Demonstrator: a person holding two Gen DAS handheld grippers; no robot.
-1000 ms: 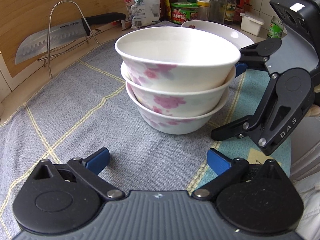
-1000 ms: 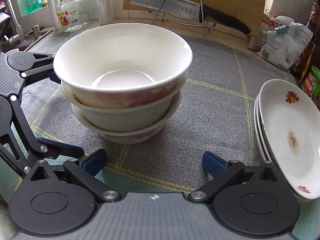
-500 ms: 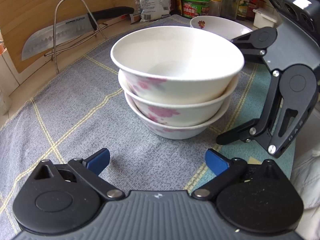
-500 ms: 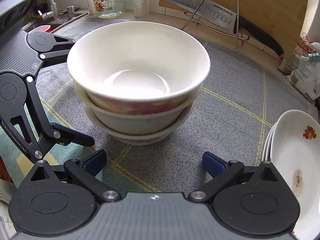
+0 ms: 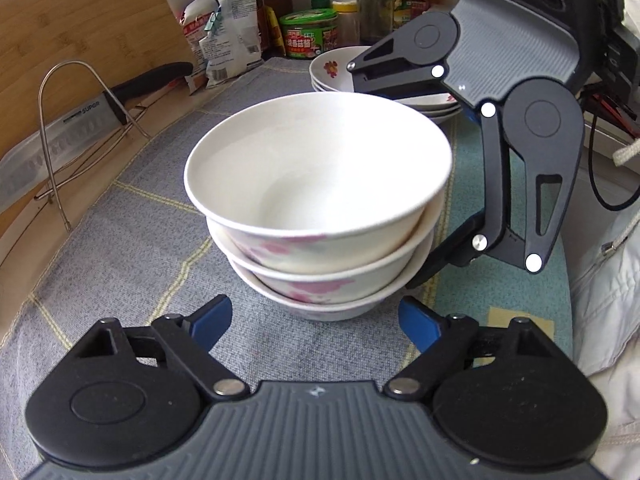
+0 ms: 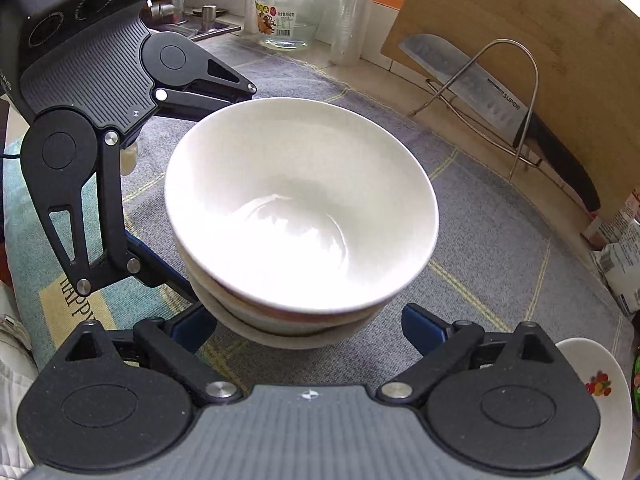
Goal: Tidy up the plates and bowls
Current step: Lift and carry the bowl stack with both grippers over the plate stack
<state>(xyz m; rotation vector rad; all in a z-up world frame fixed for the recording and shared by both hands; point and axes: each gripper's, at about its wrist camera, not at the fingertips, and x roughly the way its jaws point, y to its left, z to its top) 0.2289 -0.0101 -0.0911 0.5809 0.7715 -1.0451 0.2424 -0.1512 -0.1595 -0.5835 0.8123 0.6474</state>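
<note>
Three white bowls with pink flowers stand nested as one stack (image 5: 316,184) on the grey cloth. My left gripper (image 5: 316,322) points down at the foot of the stack; its jaws are closing, and the blue pads (image 5: 212,320) stand clear of the bottom bowl. From the opposite side my right gripper (image 6: 308,328) straddles the same stack (image 6: 300,208), its jaws also closing, with its pads beside the lowest bowl and no firm press visible. Its black fingers (image 5: 496,184) reach round the stack's right side. A pile of flowered plates (image 5: 332,72) sits behind.
A cleaver (image 6: 480,92) rests on a wire stand (image 5: 60,132) against a wooden cutting board (image 6: 540,40). Packets, a green tin (image 5: 308,36) and bottles line the back; a glass jar (image 6: 290,12) stands by the window. The plates' rim (image 6: 592,392) is at lower right.
Both views have rolled and the stack now sits closer to each gripper's pads. The left gripper's blue pads have come nearer together. The bowls have not shifted on the cloth.
</note>
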